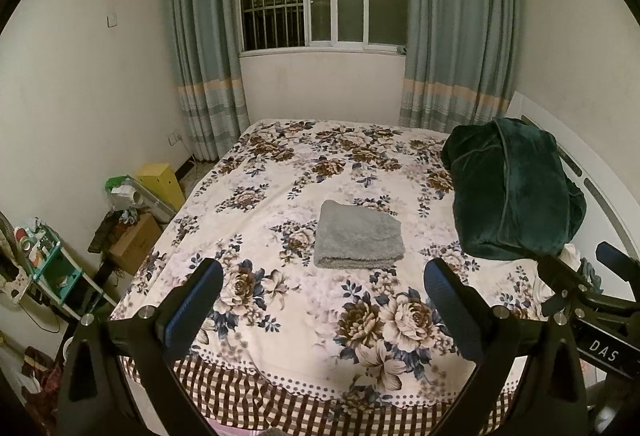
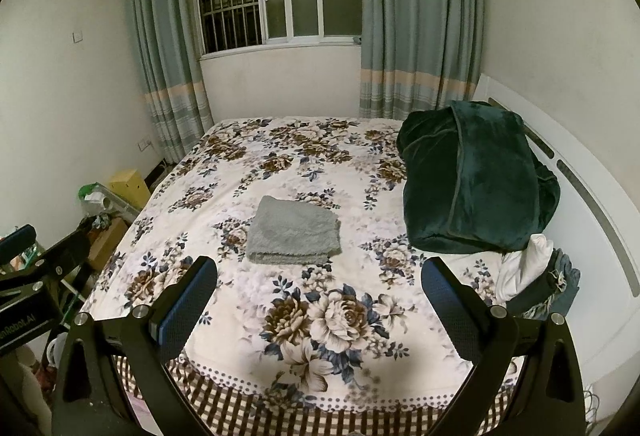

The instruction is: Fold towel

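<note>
A grey towel [image 1: 357,236] lies folded into a thick rectangle near the middle of the floral bedspread [image 1: 280,164]; the right wrist view shows the same towel [image 2: 294,231] with its rolled fold edge facing me. My left gripper [image 1: 323,278] hovers above the near part of the bed, open and holding nothing, short of the towel. My right gripper [image 2: 318,276] is open too, also short of the towel, with nothing between its fingers. In the left wrist view the right gripper [image 1: 576,260] shows at the right edge.
A dark green blanket [image 1: 516,192] is bundled at the bed's right side against the white headboard [image 2: 600,204]. White and dark clothes [image 2: 536,280] lie beside it. Boxes and clutter [image 1: 132,220] crowd the floor left of the bed. Curtains [image 1: 204,36] and a window are behind.
</note>
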`<state>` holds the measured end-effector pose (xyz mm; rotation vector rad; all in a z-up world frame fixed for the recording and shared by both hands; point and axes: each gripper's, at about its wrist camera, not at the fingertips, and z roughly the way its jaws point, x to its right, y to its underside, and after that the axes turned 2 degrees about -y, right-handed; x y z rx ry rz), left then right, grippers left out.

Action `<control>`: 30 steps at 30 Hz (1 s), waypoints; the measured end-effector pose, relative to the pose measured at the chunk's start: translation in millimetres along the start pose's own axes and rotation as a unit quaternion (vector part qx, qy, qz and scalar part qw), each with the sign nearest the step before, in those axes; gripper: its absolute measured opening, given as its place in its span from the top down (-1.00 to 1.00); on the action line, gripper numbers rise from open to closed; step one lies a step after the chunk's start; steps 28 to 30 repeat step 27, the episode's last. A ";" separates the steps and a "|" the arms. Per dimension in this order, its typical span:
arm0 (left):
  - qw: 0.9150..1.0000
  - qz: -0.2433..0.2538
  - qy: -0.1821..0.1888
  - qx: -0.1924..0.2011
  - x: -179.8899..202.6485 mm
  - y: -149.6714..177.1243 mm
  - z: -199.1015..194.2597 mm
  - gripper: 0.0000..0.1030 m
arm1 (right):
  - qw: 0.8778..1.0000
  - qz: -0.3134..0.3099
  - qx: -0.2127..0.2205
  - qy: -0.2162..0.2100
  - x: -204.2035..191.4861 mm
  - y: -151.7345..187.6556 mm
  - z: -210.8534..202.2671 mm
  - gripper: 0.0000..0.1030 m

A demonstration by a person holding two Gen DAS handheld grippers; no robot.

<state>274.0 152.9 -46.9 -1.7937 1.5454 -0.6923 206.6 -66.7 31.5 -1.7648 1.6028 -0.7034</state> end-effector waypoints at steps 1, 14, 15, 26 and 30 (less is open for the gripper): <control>1.000 -0.001 0.000 0.000 1.3 0.5 -0.3 -0.99 | 1.000 0.001 0.000 -0.001 -1.8 1.0 0.7 -1.00; 1.000 0.001 0.001 0.004 2.1 -0.4 -1.2 -0.99 | 1.000 0.007 0.006 0.001 -10.9 7.9 -3.5 -1.00; 1.000 0.002 0.001 0.004 1.6 -1.3 -1.3 -0.99 | 1.000 0.008 0.006 0.000 -10.7 7.7 -3.5 -1.00; 1.000 0.002 0.003 0.012 1.6 -3.6 -2.9 -0.99 | 1.000 0.010 0.006 0.001 -9.6 8.5 -4.4 -1.00; 1.000 0.003 0.006 0.011 1.5 -5.0 -2.5 -0.99 | 1.000 0.010 0.006 0.001 -9.6 8.4 -4.4 -1.00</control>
